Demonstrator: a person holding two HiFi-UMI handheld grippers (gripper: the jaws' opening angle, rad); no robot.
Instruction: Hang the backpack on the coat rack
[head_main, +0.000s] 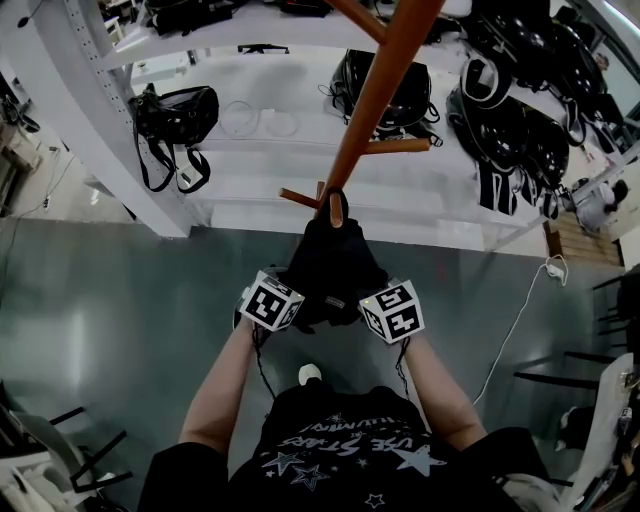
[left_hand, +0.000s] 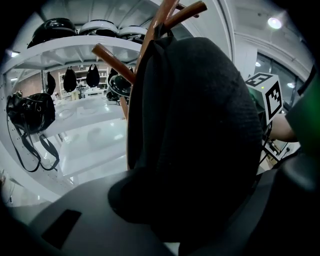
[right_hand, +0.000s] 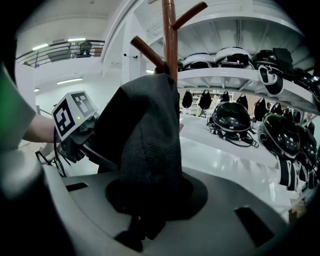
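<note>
A black backpack (head_main: 330, 262) hangs in front of the wooden coat rack (head_main: 372, 95), with its top loop (head_main: 338, 207) over a short lower peg (head_main: 300, 197). My left gripper (head_main: 296, 296) grips the bag's left side and my right gripper (head_main: 364, 298) its right side, both low on the bag. In the left gripper view the dark fabric (left_hand: 200, 125) fills the space between the jaws of the left gripper (left_hand: 165, 222). In the right gripper view a fold of the backpack (right_hand: 150, 135) runs down into the jaws of the right gripper (right_hand: 145, 220). The rack's pole (right_hand: 170, 35) rises behind.
White shelving (head_main: 250, 190) behind the rack carries black bags (head_main: 172, 115) and helmets (head_main: 390, 95). More black bags (head_main: 520, 140) hang at the right. A white cable (head_main: 520, 310) lies on the grey floor (head_main: 110, 300). Dark chair frames (head_main: 70, 440) stand at the lower corners.
</note>
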